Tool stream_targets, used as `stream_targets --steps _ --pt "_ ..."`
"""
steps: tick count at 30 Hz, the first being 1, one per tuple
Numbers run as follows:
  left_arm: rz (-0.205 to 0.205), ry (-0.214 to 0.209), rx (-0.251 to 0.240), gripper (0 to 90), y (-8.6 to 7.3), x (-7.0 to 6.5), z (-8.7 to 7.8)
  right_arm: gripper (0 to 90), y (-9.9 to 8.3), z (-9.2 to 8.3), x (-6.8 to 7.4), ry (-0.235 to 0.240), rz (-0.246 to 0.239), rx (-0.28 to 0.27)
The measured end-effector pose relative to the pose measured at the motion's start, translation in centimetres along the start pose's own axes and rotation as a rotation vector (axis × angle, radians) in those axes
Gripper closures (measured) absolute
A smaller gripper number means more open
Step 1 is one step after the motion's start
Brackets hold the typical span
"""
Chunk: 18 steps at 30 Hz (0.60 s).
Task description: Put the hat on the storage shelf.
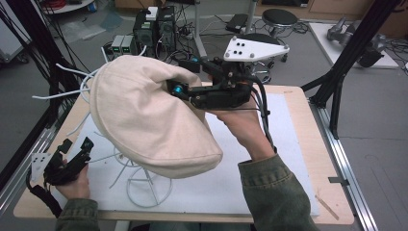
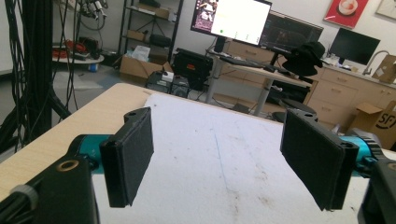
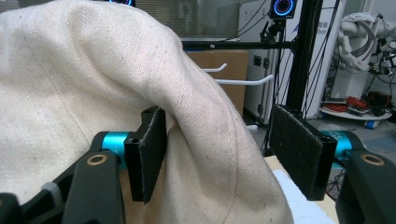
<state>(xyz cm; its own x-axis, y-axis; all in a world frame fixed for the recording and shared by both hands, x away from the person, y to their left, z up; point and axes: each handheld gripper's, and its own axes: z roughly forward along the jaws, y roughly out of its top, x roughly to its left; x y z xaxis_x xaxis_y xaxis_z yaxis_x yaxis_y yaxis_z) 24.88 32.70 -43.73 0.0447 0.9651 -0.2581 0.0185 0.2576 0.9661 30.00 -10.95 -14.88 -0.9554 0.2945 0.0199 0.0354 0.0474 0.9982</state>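
On a white wire stand above the white mat, a cream fabric hat is draped. At its rim the right gripper is held, jaws parted, one pad against the cloth without pinching it. Near the table's left edge the left gripper is held wide open, nothing between its pads.

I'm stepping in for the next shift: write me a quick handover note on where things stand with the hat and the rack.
Right tool: open, jaws either side of a fold of the cream hat, not pinching it.
Left tool: open, nothing between the jaws, low over the white mat.
The hat sits draped over the white wire rack on the table.
Done: hat looks placed and let go.
Left: probably back the right tool away and check that the hat sits steady.
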Motion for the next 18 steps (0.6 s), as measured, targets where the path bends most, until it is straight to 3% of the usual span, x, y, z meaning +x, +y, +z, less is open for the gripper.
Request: stream_targets --steps 10,18 --pt "-0.006 0.005 -0.003 25.8 0.0 0.1 0.0 31.2 0.1 -0.5 -0.3 0.034 0.038 -0.038" --pt "-0.007 0.003 -0.004 25.8 0.0 0.0 0.0 28.2 0.0 -1.3 -0.6 0.032 0.044 -0.055"
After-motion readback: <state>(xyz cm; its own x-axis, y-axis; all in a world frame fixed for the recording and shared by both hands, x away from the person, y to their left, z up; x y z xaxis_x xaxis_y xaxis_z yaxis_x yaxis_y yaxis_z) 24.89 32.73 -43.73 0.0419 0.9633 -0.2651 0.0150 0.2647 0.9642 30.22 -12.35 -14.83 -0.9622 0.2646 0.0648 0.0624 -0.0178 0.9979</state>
